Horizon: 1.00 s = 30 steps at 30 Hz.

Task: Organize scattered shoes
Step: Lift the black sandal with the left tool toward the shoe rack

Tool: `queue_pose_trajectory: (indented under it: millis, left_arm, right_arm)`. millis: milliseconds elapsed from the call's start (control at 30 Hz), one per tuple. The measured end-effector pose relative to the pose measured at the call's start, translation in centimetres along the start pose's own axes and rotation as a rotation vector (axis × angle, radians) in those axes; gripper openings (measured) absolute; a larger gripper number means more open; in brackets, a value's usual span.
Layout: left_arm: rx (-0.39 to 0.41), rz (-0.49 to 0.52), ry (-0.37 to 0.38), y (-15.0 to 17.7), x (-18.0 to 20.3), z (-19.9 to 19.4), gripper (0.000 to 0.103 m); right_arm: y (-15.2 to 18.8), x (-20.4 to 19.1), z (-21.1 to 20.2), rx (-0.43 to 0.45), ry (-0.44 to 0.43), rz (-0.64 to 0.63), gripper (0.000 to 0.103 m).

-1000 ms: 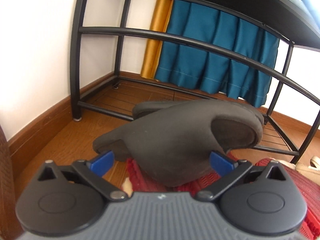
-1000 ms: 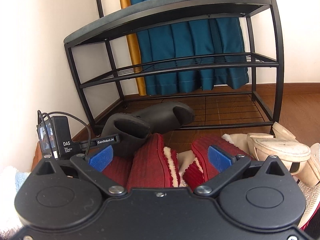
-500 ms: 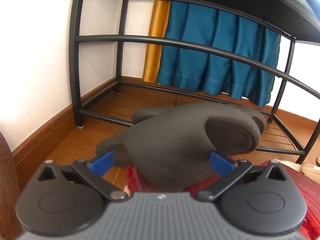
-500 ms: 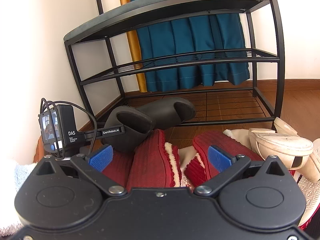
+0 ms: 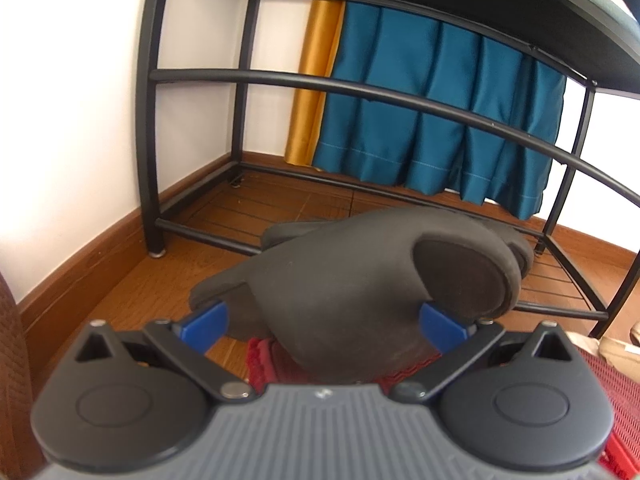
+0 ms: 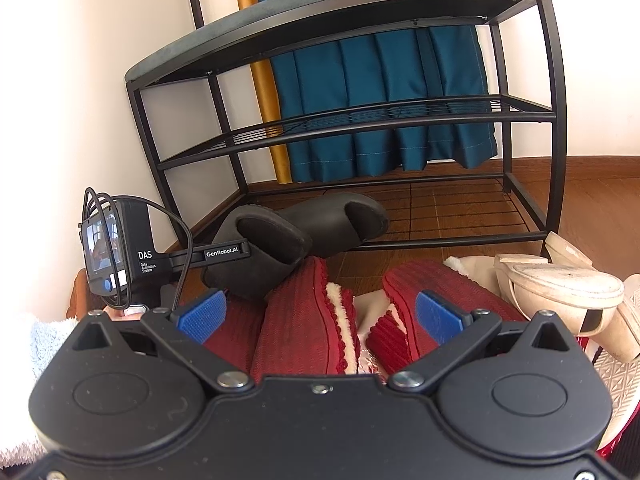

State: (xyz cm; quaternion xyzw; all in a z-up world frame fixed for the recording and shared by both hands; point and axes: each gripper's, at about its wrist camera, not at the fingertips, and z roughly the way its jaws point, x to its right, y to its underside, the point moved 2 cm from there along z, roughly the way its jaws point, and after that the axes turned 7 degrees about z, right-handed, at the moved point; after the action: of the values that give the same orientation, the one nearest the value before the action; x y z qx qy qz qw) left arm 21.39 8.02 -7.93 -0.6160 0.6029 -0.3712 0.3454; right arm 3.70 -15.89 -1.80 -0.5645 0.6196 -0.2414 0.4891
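Left gripper (image 5: pixel 322 322) straddling a dark slipper (image 5: pixel 360 292) at the shoe rack (image 5: pixel 146 120).

My left fingers are spread, the slipper between the blue pads (image 5: pixel 204 322); whether they touch it I cannot tell. A second dark slipper (image 6: pixel 336 220) lies on the rack's bottom shelf. My right gripper (image 6: pixel 320 316) hangs spread over two red slippers (image 6: pixel 296 320), cream shoes (image 6: pixel 560 296) beside.

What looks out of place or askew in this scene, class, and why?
The shoes are jumbled, not paired. One dark slipper lies across the shoe rack's front bar, its mate tilted between the left gripper's open fingers. The red slippers lie askew, and a cream heeled shoe is tipped over.
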Motion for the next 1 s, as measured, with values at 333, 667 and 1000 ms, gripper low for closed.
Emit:
queue_pose_trajectory:
  millis: [333,667,1000]
  left_arm:
    - [0.025,0.016,0.008,-1.0,0.3,1.4,0.103]
    - [-0.006,-0.027,0.098,-3.4,0.0,4.4,0.103]
    - [-0.037,0.028,0.075,-3.9,1.1,5.7,0.103]
  right_arm:
    - [0.0,0.1,0.2,-0.005,0.005,0.002,0.103]
    - [0.3,1.0,1.0,-0.01,0.011,0.012,0.103]
    - [0.9,1.5,2.0,-0.026,-0.007,0.031,0.103]
